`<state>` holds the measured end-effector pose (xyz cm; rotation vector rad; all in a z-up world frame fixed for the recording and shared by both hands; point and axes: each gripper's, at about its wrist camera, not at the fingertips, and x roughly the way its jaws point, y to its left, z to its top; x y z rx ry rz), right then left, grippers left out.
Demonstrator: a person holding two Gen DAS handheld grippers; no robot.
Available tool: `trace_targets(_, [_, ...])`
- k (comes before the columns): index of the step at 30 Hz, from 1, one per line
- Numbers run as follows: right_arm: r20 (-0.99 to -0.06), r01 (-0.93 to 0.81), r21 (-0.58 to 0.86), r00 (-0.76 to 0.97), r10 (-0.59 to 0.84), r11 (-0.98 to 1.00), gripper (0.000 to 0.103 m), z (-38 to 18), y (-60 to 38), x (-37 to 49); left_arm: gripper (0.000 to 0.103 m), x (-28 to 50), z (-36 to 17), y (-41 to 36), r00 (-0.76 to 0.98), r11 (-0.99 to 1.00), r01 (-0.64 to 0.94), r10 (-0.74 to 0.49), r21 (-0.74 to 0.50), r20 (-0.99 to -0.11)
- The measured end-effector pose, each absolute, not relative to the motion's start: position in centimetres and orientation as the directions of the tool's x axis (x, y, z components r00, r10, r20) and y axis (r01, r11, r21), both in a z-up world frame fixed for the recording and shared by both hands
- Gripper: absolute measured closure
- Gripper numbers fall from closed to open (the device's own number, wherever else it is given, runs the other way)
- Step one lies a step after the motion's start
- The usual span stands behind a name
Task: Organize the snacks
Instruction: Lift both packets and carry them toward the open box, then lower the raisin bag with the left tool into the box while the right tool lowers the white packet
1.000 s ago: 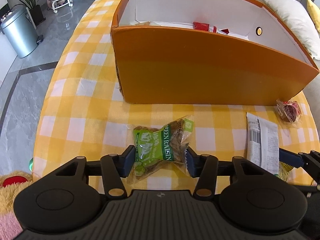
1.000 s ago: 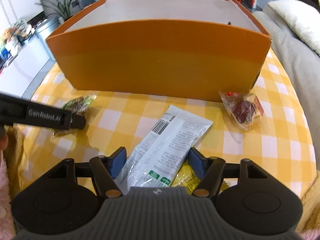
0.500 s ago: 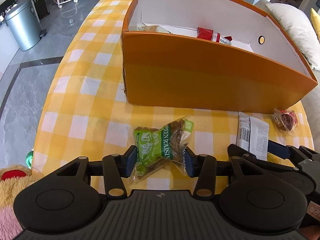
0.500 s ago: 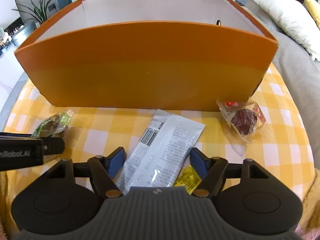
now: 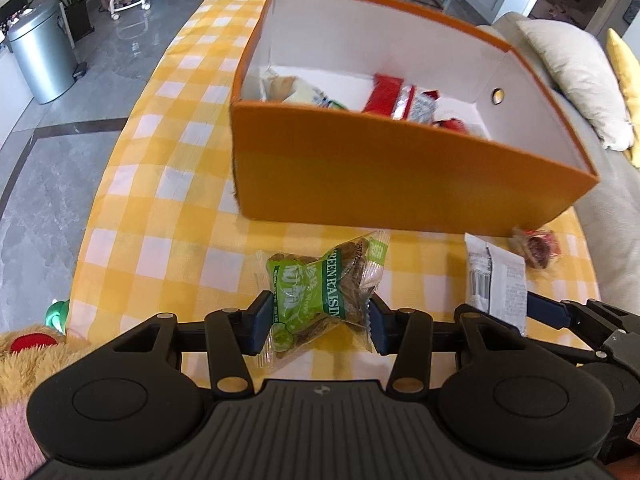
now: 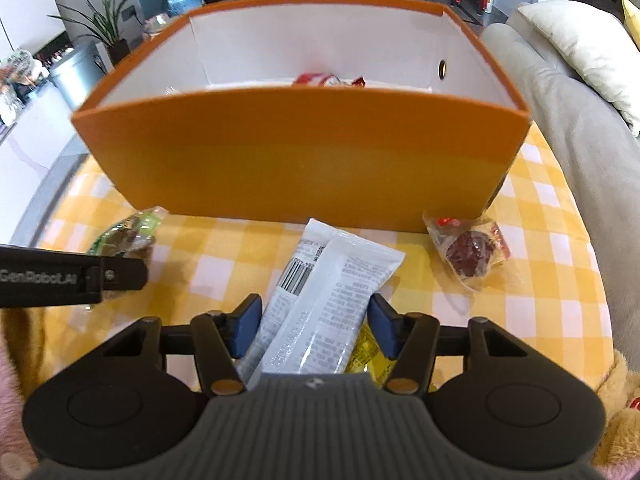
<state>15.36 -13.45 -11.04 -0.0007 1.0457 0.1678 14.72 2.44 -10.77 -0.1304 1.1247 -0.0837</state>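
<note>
My left gripper (image 5: 318, 324) is shut on a green raisin packet (image 5: 316, 288), its pads pinching both sides just above the yellow checked cloth (image 5: 160, 240). The jaws of my right gripper (image 6: 314, 328) are closing, and both pads press the edges of a long white packet (image 6: 328, 300) that bulges between them. A yellow packet (image 6: 368, 356) lies partly under it. The orange box (image 5: 400, 176) stands behind both, open at the top, with a pale snack bag (image 5: 296, 90) and red wrappers (image 5: 390, 94) inside.
A clear packet with a dark red snack (image 6: 468, 252) lies at the box's right front corner. A grey sofa (image 6: 560, 128) with a cushion borders the table's right side. A metal bin (image 5: 40, 56) stands on the floor far left. A plush toy (image 5: 28, 356) is at the near left.
The left jaws have closed on the raisin packet and lifted it slightly. The right jaws have narrowed onto the white packet. Both views have risen and see further into the box.
</note>
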Motion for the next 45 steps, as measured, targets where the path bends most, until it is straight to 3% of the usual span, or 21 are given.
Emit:
trace_targets(16, [-0.777, -0.168, 0.158, 0.587, 0.228, 0.973, 0.048, -4.2, -16.1, 12.7, 0.048, 13.0, -4.3, -0.2, 0.545, 0.979, 0.087, -0.204, -0.187, -0.813])
trace_targets(23, [-0.735, -0.163, 0.154, 0.64, 0.223, 0.975, 0.048, -1.6, -17.4, 13.3, 0.048, 13.9, -1.7, -1.2, 0.599, 0.979, 0.137, -0.203, -0.15, -0.775])
trace_targets(45, [-0.667, -0.3, -0.029, 0.716, 0.204, 0.954, 0.048, 2.9, -16.1, 21.5, 0.048, 22.5, 1.2, -2.1, 0.623, 0.977, 0.211, -0.155, -0.026, -0.767])
